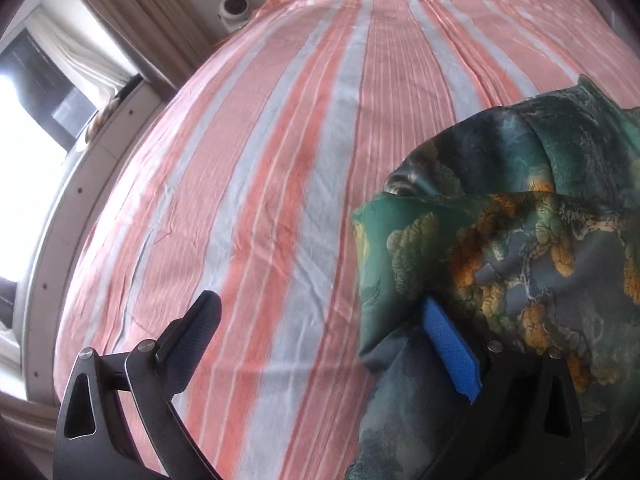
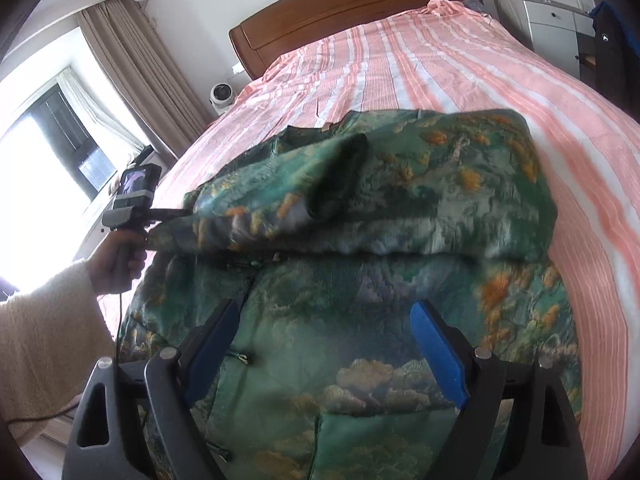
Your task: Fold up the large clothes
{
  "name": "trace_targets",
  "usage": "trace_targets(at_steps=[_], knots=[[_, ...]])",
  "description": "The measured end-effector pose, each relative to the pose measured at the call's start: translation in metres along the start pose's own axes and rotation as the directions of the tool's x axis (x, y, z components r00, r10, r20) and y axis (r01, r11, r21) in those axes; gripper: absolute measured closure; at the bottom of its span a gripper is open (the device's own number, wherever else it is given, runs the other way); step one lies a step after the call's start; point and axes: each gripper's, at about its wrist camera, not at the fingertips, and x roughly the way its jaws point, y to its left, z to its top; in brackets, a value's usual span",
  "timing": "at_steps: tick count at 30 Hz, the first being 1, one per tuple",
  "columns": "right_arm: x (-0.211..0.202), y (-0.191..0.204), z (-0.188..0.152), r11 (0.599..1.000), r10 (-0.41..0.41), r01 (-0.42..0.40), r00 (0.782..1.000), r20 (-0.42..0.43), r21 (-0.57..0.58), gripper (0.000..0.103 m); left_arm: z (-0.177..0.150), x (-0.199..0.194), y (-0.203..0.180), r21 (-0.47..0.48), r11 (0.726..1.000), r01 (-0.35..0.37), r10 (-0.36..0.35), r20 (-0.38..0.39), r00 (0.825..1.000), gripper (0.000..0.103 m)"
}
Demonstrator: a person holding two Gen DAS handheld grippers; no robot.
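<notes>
A green padded jacket (image 2: 360, 240) with a gold and blue landscape print lies on the striped bed, its upper part folded over the lower part. My right gripper (image 2: 324, 320) is open just above the jacket's near part, holding nothing. My left gripper (image 1: 320, 312) is open at the jacket's left edge (image 1: 500, 240); its right finger (image 1: 448, 340) touches the fabric, its left finger is over the sheet. In the right wrist view the left gripper's body (image 2: 132, 200) is at the jacket's left side, its fingers hidden by cloth.
The bed has a pink, white and grey striped sheet (image 1: 260, 160) and a wooden headboard (image 2: 340, 12). A small white device (image 2: 222, 98) stands by the curtains (image 2: 132, 60) at the left. A white cabinet (image 2: 556, 28) is at the far right.
</notes>
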Motion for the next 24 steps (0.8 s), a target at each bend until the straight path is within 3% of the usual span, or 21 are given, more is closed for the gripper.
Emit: trace_targets(at_steps=[5, 11, 17, 20, 24], knots=[[-0.005, -0.005, -0.018, 0.999, -0.039, 0.039, 0.999, 0.007, 0.007, 0.016, -0.014, -0.035, 0.008, 0.011, 0.997, 0.079, -0.079, 0.07, 0.994, 0.004], [-0.027, -0.004, -0.045, 0.99, -0.121, 0.126, 0.989, 0.087, -0.063, 0.016, -0.061, -0.103, 0.035, 0.049, 0.974, 0.22, -0.225, 0.167, 0.96, 0.003], [-0.037, -0.018, -0.068, 0.982, -0.174, 0.182, 0.978, 0.116, -0.056, 0.016, -0.134, -0.149, 0.031, 0.079, 0.947, 0.312, -0.322, 0.165, 0.932, 0.002], [-0.04, -0.03, -0.074, 0.979, -0.198, 0.203, 0.972, 0.129, -0.029, 0.016, -0.17, -0.161, 0.016, 0.086, 0.942, 0.325, -0.335, 0.169, 0.927, 0.002], [-0.038, -0.039, -0.077, 0.977, -0.21, 0.212, 0.97, 0.124, -0.006, 0.016, -0.201, -0.157, -0.007, 0.028, 0.928, 0.371, -0.37, 0.172, 0.913, 0.002]])
